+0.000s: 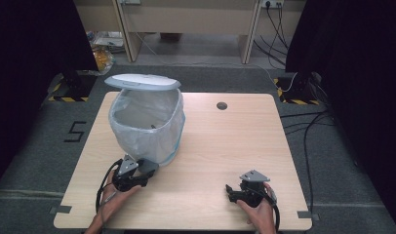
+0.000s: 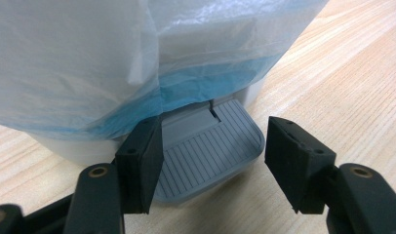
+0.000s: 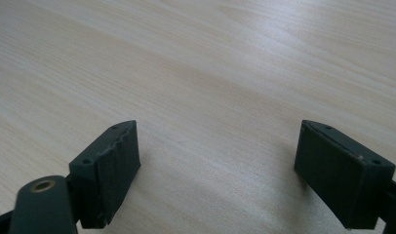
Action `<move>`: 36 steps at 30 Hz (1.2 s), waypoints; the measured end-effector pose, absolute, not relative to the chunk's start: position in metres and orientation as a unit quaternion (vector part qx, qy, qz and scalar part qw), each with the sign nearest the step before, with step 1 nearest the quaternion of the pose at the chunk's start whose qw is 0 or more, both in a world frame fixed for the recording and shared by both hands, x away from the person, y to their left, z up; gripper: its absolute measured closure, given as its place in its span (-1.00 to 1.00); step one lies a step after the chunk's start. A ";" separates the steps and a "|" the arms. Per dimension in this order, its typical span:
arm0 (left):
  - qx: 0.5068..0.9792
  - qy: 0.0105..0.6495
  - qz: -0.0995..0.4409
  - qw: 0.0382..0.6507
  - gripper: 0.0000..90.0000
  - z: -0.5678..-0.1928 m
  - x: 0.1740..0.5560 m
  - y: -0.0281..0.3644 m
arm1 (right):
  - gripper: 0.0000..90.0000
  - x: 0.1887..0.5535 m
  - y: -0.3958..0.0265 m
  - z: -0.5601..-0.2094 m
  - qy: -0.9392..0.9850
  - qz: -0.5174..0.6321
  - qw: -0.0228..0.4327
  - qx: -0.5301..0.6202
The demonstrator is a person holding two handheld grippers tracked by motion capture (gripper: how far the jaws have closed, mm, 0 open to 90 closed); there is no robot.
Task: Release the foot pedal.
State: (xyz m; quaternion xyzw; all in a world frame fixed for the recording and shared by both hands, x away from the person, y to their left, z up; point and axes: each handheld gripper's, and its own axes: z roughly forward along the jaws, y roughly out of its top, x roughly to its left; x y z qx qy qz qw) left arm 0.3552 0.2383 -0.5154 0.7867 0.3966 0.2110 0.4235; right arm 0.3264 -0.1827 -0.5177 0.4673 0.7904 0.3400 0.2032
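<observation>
While the left tool (image 2: pixel 213 165), jaws spread, pressed the bin's pedal (image 2: pixel 210 151), lid (image 1: pixel 142 81) stood raised; right tool (image 3: pixel 218 170) idled spread; next likely loading.

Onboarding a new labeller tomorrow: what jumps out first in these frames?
The white pedal bin lined with a translucent plastic bag, grey lid raised, on the left half of the light wooden table. Next, the left gripper, jaws open, over the bin's ribbed grey foot pedal. The right gripper sits open above bare wood, near the front right.
</observation>
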 end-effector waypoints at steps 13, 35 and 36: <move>0.778 0.403 0.190 0.443 -0.15 -0.506 0.353 0.246 | -0.64 0.327 -0.183 -0.518 0.792 0.339 0.202 0.466; 0.771 0.411 0.185 0.450 -0.24 -0.500 0.330 0.260 | -0.64 0.327 -0.183 -0.518 0.792 0.340 0.202 0.466; 0.771 0.411 0.187 0.449 -0.24 -0.500 0.328 0.262 | -0.64 0.327 -0.183 -0.518 0.792 0.340 0.202 0.466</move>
